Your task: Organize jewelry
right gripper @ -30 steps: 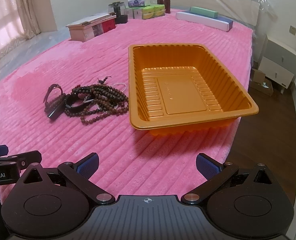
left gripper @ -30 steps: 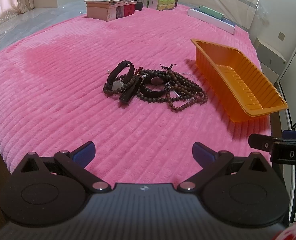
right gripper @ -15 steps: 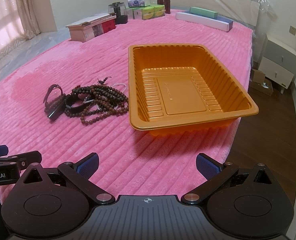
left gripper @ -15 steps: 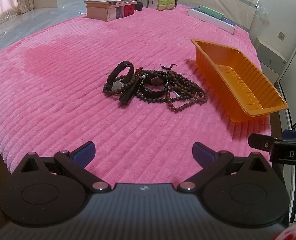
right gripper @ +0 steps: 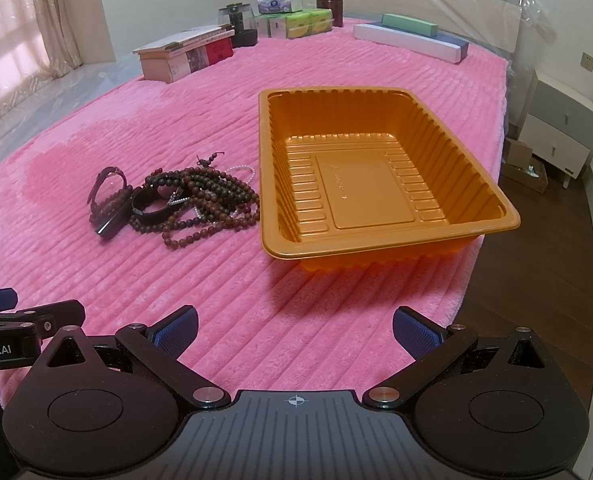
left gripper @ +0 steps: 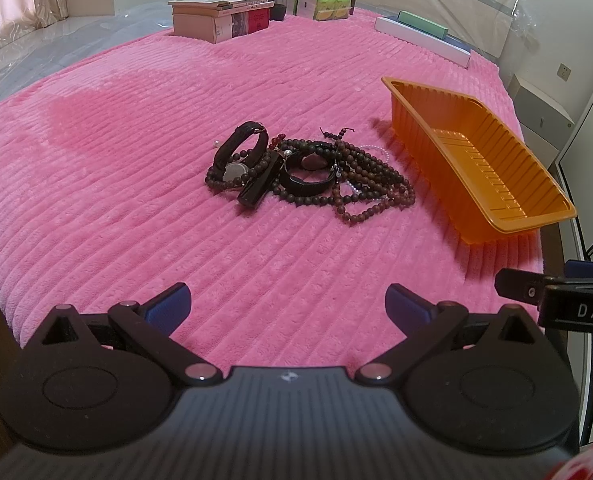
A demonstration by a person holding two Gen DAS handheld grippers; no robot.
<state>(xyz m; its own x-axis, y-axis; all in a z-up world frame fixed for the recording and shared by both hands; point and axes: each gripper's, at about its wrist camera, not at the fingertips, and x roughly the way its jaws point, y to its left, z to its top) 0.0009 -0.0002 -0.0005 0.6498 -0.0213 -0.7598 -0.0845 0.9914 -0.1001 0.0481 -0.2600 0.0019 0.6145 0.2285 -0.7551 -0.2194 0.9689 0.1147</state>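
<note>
Boxes (left gripper: 220, 20) beyond jewelry pile (left gripper: 308, 172)

A pink ribbed blanket (right gripper: 336, 60) covers the bed; curtains (right gripper: 52, 20) hang upper left, a white nightstand (right gripper: 556, 124) stands right over dark wood floor (right gripper: 536, 280).

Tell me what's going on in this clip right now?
A person holds a two-finger tool in each hand over a pink blanket. Both the left tool and right tool are open and empty. A tangled pile of bead strings and bracelets lies untouched beside the empty orange tray. No sorting has begun.
</note>
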